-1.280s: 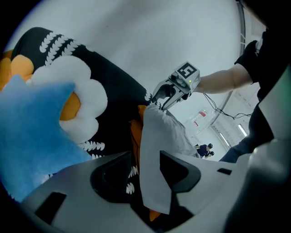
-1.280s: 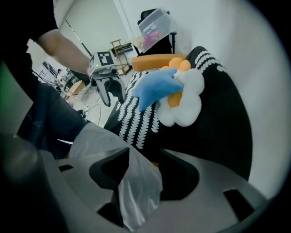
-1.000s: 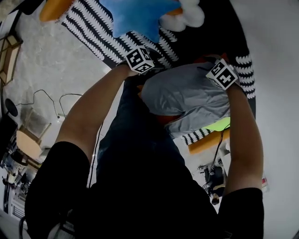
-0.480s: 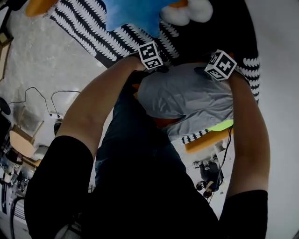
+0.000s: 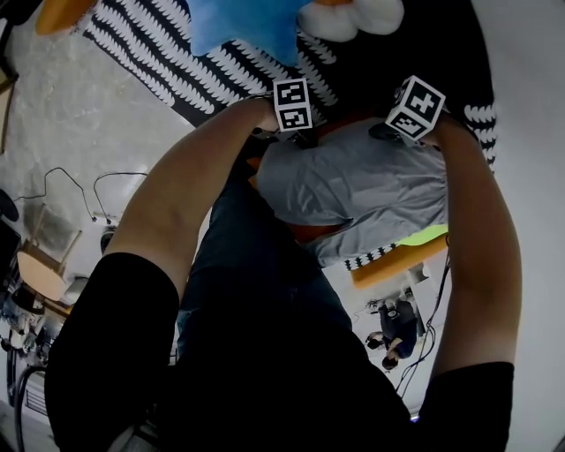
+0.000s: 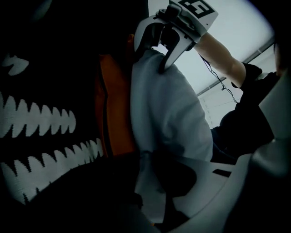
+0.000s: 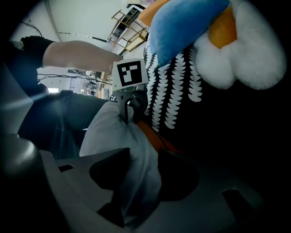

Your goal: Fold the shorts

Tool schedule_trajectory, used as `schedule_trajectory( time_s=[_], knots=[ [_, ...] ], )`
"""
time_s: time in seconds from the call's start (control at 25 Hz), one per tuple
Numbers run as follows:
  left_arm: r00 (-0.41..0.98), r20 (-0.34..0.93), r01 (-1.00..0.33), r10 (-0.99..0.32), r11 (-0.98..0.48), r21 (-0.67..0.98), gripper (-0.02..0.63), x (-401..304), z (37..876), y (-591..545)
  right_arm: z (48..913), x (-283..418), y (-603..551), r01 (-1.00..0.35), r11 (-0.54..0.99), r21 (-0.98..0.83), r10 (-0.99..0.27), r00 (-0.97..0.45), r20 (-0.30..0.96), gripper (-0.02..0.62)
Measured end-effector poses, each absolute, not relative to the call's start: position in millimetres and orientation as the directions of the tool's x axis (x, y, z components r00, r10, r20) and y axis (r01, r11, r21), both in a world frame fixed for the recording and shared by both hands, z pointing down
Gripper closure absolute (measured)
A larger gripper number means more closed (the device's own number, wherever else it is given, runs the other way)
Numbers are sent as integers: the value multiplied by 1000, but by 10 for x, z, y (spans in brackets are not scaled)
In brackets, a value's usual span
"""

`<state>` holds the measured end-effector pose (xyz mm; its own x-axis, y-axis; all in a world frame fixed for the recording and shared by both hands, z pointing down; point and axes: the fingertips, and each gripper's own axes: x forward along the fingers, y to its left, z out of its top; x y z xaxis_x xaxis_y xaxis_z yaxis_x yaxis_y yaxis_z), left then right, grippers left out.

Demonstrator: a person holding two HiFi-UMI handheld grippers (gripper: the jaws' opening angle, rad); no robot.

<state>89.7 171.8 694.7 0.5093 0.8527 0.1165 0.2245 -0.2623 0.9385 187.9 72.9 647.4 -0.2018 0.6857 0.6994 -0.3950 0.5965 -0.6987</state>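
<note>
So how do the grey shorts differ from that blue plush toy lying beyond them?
The grey shorts are plain, pale and thin, slack and creased. The blue plush toy is bright and puffy, with orange and white parts. The shorts are nearer the person, beside an orange edge, while the toy lies farther off on the black-and-white patterned cover. Both are soft fabric things.

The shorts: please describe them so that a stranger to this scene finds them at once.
Find the black mat with white tooth-shaped rows and a blue plush toy on it. At its near edge are the shorts: the only plain pale grey cloth, without any pattern.
</note>
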Motion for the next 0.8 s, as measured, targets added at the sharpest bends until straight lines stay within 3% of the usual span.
schedule_trajectory(
  time_s=[0.12,0.32,0.8],
  knots=[
    [484,84,252,871,-230,940,570,868,6830,1757,6448,1865,702,-382,619,-686,675,-188,714,444],
    [505,129,253,853,-290,923,586,814,6763,1664,6380,1852,681,-349,675,-650,633,-179,753,581],
    [592,284,173,754,-463,869,586,384,6203,1020,5815,1827,570,-348,759,-550,494,-242,835,588]
  ],
)
